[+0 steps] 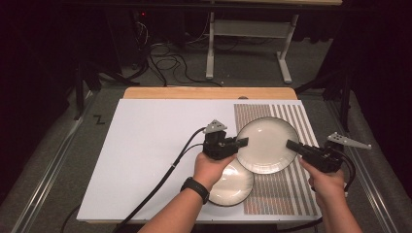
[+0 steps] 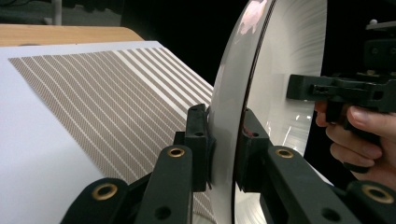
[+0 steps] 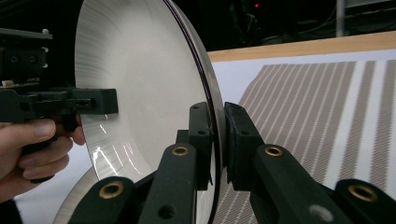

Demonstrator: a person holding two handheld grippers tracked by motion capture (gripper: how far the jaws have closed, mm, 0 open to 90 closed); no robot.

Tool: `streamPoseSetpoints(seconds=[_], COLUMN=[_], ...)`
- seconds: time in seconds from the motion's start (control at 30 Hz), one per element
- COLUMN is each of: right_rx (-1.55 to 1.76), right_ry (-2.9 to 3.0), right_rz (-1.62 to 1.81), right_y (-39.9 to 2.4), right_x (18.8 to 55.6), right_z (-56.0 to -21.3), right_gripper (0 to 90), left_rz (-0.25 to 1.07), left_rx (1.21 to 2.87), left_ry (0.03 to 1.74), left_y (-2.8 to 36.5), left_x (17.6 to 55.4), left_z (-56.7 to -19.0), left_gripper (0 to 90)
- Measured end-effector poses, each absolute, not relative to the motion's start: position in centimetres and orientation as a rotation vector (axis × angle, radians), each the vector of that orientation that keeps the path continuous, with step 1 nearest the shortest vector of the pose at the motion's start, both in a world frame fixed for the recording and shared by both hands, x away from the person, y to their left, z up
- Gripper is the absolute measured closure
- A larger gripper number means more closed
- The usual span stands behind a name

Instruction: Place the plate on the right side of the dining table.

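From the high view, a white plate (image 1: 266, 144) with a dark rim sat between the two tools over the striped placemat (image 1: 286, 189), its near edge overlapping a second plate (image 1: 233, 184) lying on the mat just below it. The left gripper (image 1: 241, 142) reached its left rim and the right gripper (image 1: 293, 144) its right rim (from this height I could not tell whether the plate was lifted or resting). The person's left hand (image 1: 210, 167) covered part of the lower plate, and the placemat lay on a white board (image 1: 145, 145).

In the left gripper view, the left gripper (image 2: 224, 140) had its jaws clamped on the plate (image 2: 289, 70) edge, one pad on each face. The plate stood edge-on and was cut off at the top. Beyond it, the other gripper showed in the person's right hand (image 2: 359, 135).

In the right gripper view, the right gripper (image 3: 217, 140) pinched the opposite rim of the plate (image 3: 140, 84) likewise. The lower plate (image 3: 79, 200) showed only as a sliver at the bottom left.
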State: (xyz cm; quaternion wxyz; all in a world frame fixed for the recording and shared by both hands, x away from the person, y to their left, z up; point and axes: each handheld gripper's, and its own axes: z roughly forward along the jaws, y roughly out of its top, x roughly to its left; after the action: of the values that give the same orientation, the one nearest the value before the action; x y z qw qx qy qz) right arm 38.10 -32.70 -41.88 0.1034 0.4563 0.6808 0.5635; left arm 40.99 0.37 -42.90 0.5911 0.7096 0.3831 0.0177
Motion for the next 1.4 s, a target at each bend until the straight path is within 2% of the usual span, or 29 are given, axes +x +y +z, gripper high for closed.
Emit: streamPoseSetpoints(seconds=[0.7,1.4], right_rx=[1.413,1.435], right_ry=[1.955,1.956], right_rz=[1.563,1.516], right_y=[-36.4,-37.8], right_x=[40.5,41.4], right_z=[-44.2,-45.7], right_gripper=[84.2,85.0], left_rz=[0.037,0.027], left_rx=[1.727,1.808], left_ry=[0.936,0.978], left_y=[-4.6,-6.4], left_x=[45.2,46.6], left_z=[-45.5,-46.9], left_gripper=[73.7,72.0])
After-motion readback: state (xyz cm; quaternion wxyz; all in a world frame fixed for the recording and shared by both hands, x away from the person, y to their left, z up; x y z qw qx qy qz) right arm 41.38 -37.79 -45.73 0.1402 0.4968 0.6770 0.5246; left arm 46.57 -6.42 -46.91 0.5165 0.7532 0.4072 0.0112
